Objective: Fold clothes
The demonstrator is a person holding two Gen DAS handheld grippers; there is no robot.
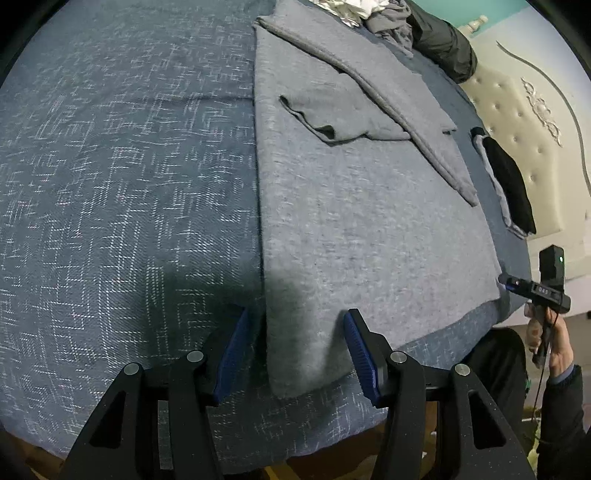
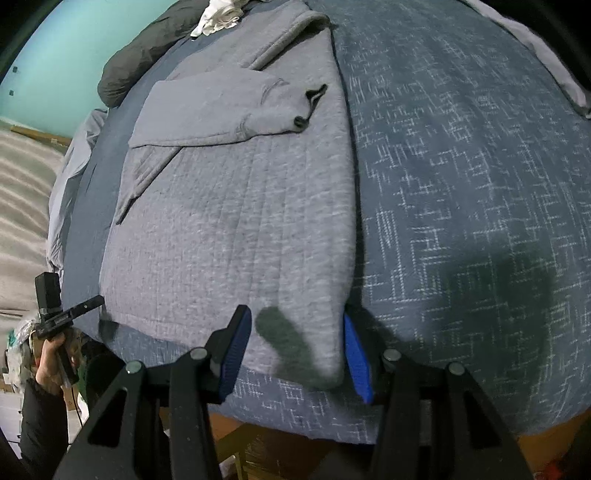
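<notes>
A grey sweatshirt (image 1: 354, 206) lies flat on the blue patterned bedspread (image 1: 110, 192), its sleeves folded across its body. My left gripper (image 1: 295, 350) is open, its blue pads (image 1: 232, 354) on either side of the near left hem corner. In the right wrist view the same sweatshirt (image 2: 229, 221) shows, and my right gripper (image 2: 299, 350) is open around the near right hem corner. Each gripper also shows small at the edge of the other's view: the right gripper (image 1: 535, 291) and the left gripper (image 2: 70, 314).
A pile of dark, grey and white clothes (image 1: 399, 18) lies at the far end of the bed. A folded black garment (image 1: 509, 184) lies beside a cream tufted headboard (image 1: 524, 122). The bed's near edge (image 2: 295, 428) runs just under the grippers.
</notes>
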